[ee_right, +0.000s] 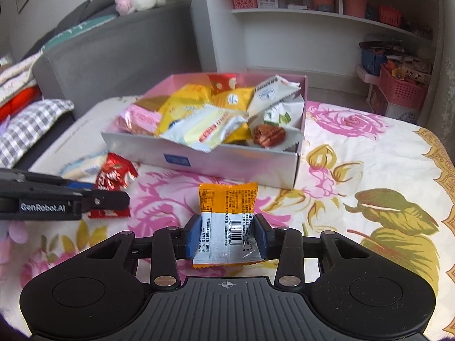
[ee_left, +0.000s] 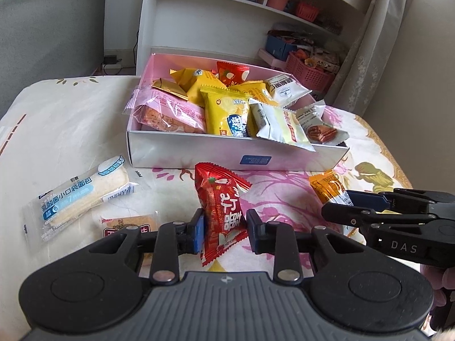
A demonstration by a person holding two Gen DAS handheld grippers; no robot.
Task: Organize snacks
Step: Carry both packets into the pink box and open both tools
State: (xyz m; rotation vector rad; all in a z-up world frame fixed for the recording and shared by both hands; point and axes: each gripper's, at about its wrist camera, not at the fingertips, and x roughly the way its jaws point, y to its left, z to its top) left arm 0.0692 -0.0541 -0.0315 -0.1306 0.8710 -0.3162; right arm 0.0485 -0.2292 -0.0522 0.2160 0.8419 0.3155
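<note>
Snacks: 1 red packet (ee_left: 220, 207) in left fingers (ee_left: 202, 228), 1 orange packet (ee_right: 227, 221) in right fingers (ee_right: 192, 237), 1 box (ee_left: 182, 150)

A table under a floral cloth (ee_right: 355, 153) in cream, pink and olive carries everything. At its far middle sits a white box (ee_left: 199, 149) heaped with snack packets. Near left of the box lie 1 bread packet (ee_left: 82, 196) in clear wrap and, nearer, 1 brown-labelled packet (ee_left: 133, 223), partly hidden.
</note>
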